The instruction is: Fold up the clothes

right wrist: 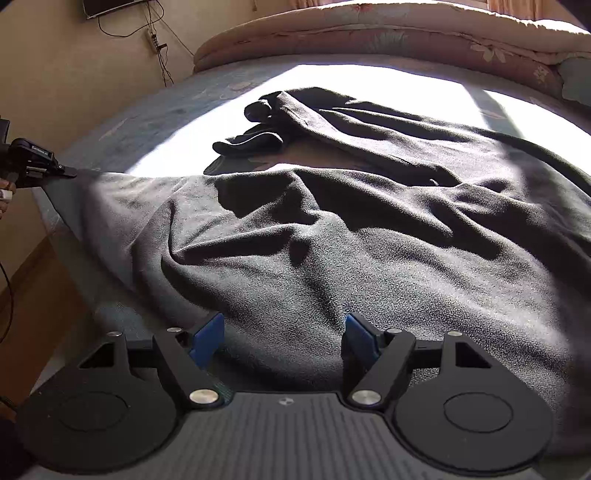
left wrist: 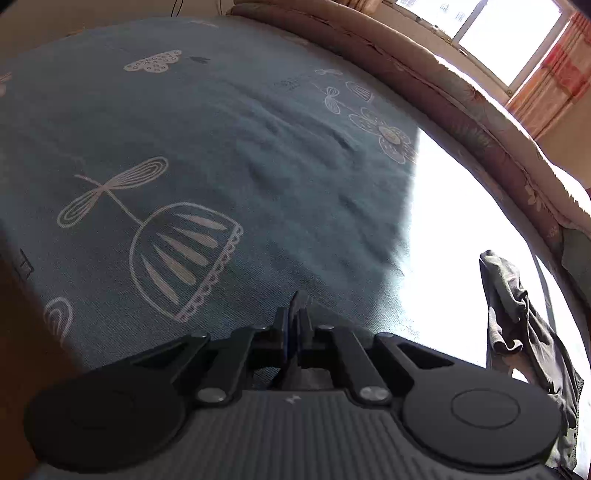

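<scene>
Right wrist view: a dark grey fleece garment (right wrist: 332,229) lies rumpled across the blue bedsheet printed with white line-drawn flowers (left wrist: 184,147), nubbly in texture, its sleeve folded back at the far end. The right gripper (right wrist: 284,332) hovers over the near hem, blue-padded fingers spread apart. At far left the left gripper (right wrist: 70,171) – fingers pressed together – pinches the garment's corner; its label is unreadable.

Bare bedsheet (left wrist: 221,122) beyond garment (right wrist: 332,229)

A home bedroom: patterned bedsheet (left wrist: 207,147), rolled quilt (right wrist: 388,33), curtained window (left wrist: 509,33).
</scene>
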Tool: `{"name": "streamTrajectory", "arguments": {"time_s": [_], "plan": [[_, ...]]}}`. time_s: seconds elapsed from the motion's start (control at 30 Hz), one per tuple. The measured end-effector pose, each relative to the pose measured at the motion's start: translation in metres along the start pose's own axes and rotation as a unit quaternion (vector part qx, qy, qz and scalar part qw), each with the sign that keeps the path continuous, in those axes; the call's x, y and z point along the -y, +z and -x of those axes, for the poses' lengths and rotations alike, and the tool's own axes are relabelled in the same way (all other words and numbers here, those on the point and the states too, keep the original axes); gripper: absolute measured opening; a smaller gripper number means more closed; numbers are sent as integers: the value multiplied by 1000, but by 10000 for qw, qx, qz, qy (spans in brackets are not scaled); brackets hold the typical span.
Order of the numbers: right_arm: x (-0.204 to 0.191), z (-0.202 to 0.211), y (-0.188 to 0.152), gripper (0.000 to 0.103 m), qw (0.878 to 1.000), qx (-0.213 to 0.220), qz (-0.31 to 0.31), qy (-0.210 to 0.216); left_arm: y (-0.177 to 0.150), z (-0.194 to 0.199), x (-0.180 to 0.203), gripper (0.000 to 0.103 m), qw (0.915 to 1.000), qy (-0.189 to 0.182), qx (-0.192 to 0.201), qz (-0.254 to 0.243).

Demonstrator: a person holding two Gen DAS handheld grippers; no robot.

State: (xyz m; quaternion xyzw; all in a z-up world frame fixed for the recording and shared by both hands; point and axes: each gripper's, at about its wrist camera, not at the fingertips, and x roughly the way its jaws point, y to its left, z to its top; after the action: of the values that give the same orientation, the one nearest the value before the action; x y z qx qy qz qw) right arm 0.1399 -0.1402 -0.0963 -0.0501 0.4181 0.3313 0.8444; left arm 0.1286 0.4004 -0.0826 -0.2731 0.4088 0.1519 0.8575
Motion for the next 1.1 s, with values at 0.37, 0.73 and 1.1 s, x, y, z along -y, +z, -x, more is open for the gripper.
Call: {"name": "streamTrajectory", "arguments": {"time_s": [0.37, 0.73, 1.1], "plan": [[7, 18, 15, 79, 9991, 266, -33, -332, -25, 14, 54, 3, 9929, -179, -122, -1168], [-8, 4, 40, 79, 9978, 410, 343, -389, -107, -29, 187, 10, 9385, -949, -521, -3279], [-7, -93, 86, 87, 9945, 265, 658, -775, -127, -13, 183, 11, 9331, -968, -318, -3449]]}}
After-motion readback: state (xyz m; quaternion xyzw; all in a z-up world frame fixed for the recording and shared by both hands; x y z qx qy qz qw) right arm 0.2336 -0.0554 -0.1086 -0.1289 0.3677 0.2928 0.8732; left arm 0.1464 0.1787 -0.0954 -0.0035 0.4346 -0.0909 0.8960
